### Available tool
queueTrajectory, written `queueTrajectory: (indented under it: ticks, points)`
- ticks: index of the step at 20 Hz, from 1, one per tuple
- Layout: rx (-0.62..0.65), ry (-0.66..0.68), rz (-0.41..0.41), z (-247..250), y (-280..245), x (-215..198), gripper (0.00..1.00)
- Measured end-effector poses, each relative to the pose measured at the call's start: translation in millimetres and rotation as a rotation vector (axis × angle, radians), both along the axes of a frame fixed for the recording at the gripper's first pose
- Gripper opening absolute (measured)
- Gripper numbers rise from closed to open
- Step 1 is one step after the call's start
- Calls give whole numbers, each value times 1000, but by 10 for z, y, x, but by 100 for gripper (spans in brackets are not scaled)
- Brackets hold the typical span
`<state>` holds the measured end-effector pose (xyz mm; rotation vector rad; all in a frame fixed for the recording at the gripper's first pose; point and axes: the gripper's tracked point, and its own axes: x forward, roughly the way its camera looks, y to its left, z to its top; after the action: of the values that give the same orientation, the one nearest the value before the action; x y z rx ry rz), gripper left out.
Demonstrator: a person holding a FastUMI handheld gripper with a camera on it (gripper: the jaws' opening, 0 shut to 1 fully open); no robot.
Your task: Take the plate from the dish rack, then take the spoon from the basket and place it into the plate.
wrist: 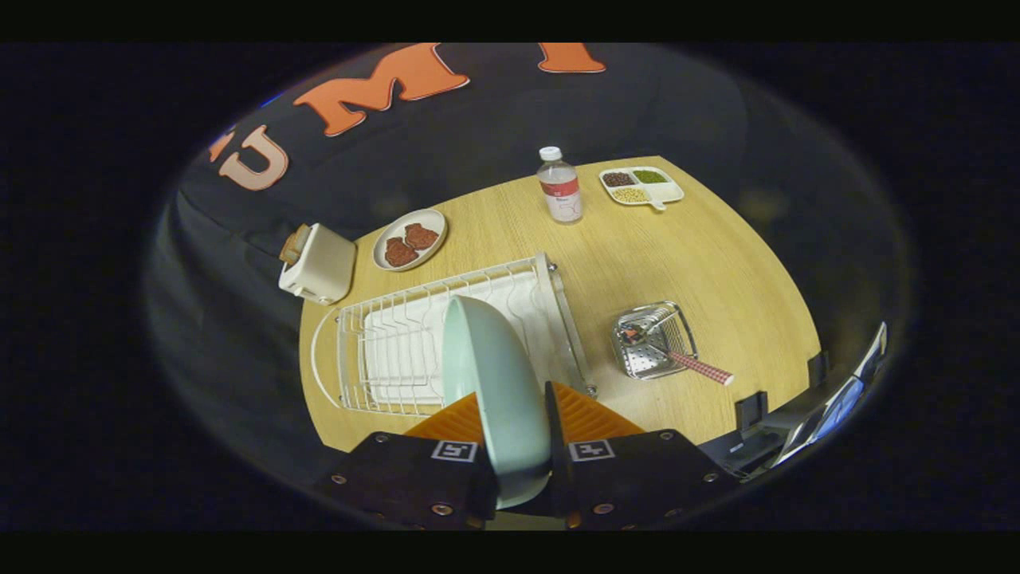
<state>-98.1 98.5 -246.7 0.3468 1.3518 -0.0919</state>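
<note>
A pale green plate [494, 383] stands on edge between my two orange fingers [594, 414], and my gripper [518, 422] is shut on its rim. It is held up above the white wire dish rack [398, 343], whose slots are bare. To the right of the rack sits a small metal basket [649, 343] holding the spoon [697, 367], whose red-and-white checked handle sticks out over the basket's near right corner.
On the round wooden table [637, 255], beyond the rack, stand a cream toaster [319, 263], a plate with two brown cookies [410, 239], a water bottle [560, 187] and a divided tray of beans [640, 186]. A dark device [821, 414] lies at the table's near right edge.
</note>
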Motion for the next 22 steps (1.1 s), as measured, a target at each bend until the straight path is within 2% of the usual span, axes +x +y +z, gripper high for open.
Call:
queueTrajectory:
  ticks: [6, 12, 22]
  points:
    - [151, -41, -22, -42, -19, -375, 27]
    - [286, -28, -88, -242, -66, -876, 27]
    - [353, -49, -103, -734, -141, -1341, 27]
